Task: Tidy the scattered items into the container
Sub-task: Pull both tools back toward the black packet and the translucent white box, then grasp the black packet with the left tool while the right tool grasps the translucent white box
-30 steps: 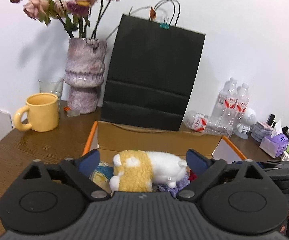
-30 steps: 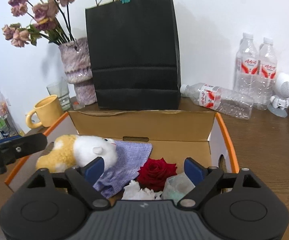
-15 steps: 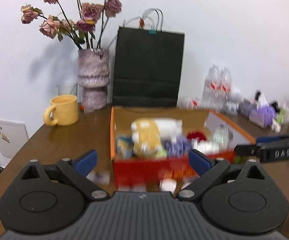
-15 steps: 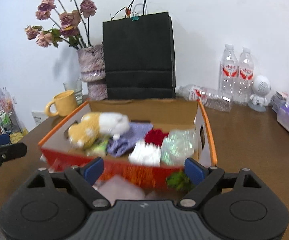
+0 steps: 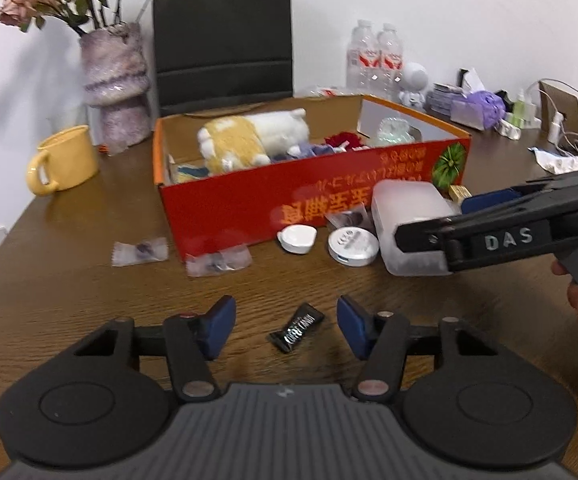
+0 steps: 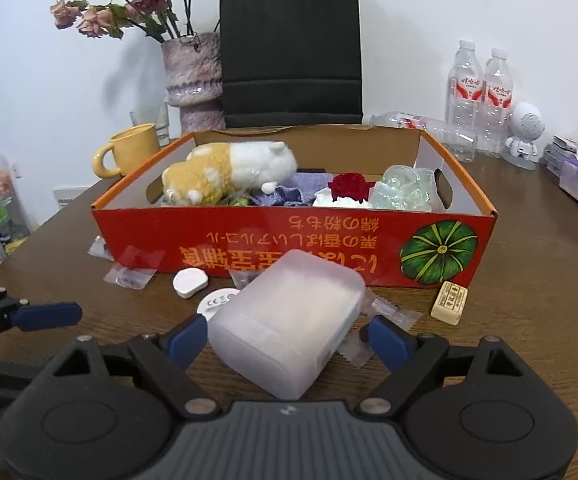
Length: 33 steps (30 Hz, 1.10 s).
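The left gripper [image 5: 283, 330], its jaws just narrowed, straddled a black candy bar [image 5: 297, 327] without touching. The right gripper [image 6: 285, 338] stood wide around a frosted plastic case [image 6: 289, 320], contact unclear. Beyond lay the red box [image 6: 289, 240].

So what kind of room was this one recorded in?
Probably a home or small office, though that is a guess: a wooden table against a plain wall, with a vase of dried roses, a yellow mug and water bottles.
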Tool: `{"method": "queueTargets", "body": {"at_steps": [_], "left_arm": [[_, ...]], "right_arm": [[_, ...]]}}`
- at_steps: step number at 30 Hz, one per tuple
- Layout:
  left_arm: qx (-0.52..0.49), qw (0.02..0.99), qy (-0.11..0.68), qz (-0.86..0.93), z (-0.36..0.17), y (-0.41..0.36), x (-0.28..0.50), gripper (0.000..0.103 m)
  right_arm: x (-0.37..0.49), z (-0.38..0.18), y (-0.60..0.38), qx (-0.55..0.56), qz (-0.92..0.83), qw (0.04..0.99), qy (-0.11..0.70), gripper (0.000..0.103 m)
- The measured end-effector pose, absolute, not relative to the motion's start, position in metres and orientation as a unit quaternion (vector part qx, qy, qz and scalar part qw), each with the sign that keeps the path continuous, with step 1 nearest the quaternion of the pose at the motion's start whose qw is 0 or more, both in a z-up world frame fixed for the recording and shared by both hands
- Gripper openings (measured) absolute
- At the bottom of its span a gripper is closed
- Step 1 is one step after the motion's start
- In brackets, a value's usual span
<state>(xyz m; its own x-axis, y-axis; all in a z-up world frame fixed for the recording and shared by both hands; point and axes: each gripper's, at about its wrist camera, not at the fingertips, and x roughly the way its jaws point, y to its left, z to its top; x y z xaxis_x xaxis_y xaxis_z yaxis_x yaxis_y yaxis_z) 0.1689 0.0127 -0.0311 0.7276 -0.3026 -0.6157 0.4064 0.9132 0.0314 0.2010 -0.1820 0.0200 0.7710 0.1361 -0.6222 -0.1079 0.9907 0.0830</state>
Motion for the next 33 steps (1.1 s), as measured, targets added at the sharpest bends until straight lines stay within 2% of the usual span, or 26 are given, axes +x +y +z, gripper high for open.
{"method": "queueTargets", "body": {"at_steps": [6, 8, 10, 13, 19, 26, 33], "left_arm": [[0.09, 0.918, 0.322, -0.214, -0.041, 0.013, 0.176, 0.043], [0.089, 0.917, 0.32, -0.222, -0.041, 0.014, 0.175, 0.035], [0.087, 0.917, 0.318, -0.226, -0.042, 0.015, 0.175, 0.023], [0.081, 0.92, 0.315, -0.22, -0.042, 0.016, 0.175, 0.013], [0.06, 0.921, 0.318, -0.216, -0.042, 0.023, 0.178, 0.013], [0.047, 0.924, 0.318, -0.207, -0.042, 0.026, 0.176, 0.013], [0.03, 0.933, 0.298, -0.199, -0.025, 0.026, 0.161, 0.013]], "right_arm": [[0.2, 0.018, -0.174, 0.023, 0.015, 0.948, 0.318, 0.088], [0.197, 0.018, -0.175, 0.027, 0.003, 0.95, 0.31, 0.088], [0.195, 0.016, -0.175, 0.034, -0.007, 0.951, 0.309, 0.089], [0.199, 0.014, -0.174, 0.044, -0.009, 0.948, 0.316, 0.089], [0.209, 0.003, -0.165, 0.041, -0.033, 0.943, 0.329, 0.088], [0.201, -0.001, -0.177, 0.07, -0.007, 0.942, 0.328, 0.077], [0.179, 0.011, -0.192, 0.079, 0.011, 0.949, 0.304, 0.071]]}}
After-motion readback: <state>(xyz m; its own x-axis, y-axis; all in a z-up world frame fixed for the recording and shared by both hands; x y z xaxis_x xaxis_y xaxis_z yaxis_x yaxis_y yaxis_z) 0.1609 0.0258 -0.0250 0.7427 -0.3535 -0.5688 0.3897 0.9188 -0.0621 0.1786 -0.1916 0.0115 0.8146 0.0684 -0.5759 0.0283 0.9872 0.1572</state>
